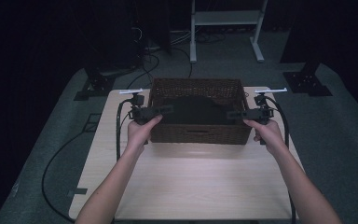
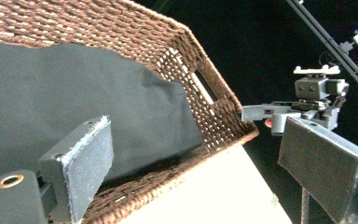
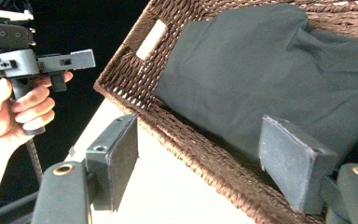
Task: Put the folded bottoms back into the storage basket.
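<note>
A brown wicker basket point(image 1: 198, 135) stands at the far middle of the light wooden table point(image 1: 191, 186), with a dark grey cloth point(image 1: 193, 109) lying inside it. My left gripper point(image 1: 165, 111) hovers at the basket's left end, pointing inward. In the left gripper view it point(image 2: 205, 163) is open wide, one pad point(image 2: 91, 163) above the cloth point(image 2: 74, 98) and the other outside the basket's wall point(image 2: 223, 107). My right gripper point(image 1: 235, 114) mirrors it at the right end. It point(image 3: 205, 161) is open, astride the woven rim point(image 3: 177, 126), one pad point(image 3: 293, 158) above the cloth point(image 3: 270, 70).
Grey carpet surrounds the table. A white metal frame point(image 1: 226, 18) stands behind it, and black stand bases point(image 1: 307, 79) sit at both far corners. Cables point(image 1: 56, 158) trail over the floor on the left. The table's near half is bare wood.
</note>
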The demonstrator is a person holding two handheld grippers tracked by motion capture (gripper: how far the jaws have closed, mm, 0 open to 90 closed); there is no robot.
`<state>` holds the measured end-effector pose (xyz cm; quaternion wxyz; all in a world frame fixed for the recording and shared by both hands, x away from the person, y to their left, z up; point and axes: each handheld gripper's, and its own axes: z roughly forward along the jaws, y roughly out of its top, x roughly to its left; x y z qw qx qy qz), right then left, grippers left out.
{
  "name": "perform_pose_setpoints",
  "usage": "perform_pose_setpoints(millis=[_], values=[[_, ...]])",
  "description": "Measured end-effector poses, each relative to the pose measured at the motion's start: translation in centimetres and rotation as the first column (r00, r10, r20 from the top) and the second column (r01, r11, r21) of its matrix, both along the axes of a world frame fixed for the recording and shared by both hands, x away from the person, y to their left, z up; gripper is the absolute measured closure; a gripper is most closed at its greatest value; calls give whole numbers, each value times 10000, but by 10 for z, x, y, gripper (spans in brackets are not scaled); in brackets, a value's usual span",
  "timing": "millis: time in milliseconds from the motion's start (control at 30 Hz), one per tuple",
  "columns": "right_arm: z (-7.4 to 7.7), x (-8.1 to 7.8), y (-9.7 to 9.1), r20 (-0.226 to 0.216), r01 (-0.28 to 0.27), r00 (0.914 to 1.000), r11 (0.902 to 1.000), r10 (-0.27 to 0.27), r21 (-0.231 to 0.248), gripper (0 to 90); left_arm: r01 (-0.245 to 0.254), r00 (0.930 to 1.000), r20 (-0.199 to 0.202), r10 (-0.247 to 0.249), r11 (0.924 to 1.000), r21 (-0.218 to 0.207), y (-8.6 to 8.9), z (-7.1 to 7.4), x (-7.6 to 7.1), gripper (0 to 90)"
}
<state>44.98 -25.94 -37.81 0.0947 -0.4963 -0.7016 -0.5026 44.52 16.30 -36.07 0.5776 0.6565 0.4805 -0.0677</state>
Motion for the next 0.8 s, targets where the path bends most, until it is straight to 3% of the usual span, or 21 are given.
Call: perform_pose_setpoints(millis=[200,800], values=[[0,-6,-2,58,-56,10000,9999,55,127,274,106,9999,72,-106,9999,-59,-2,2,-6,87],[-8,-21,-8,116,-242,9996,9992,239,315,273,194,9997,157,-193,9998,-51,3,-13,-22,87]])
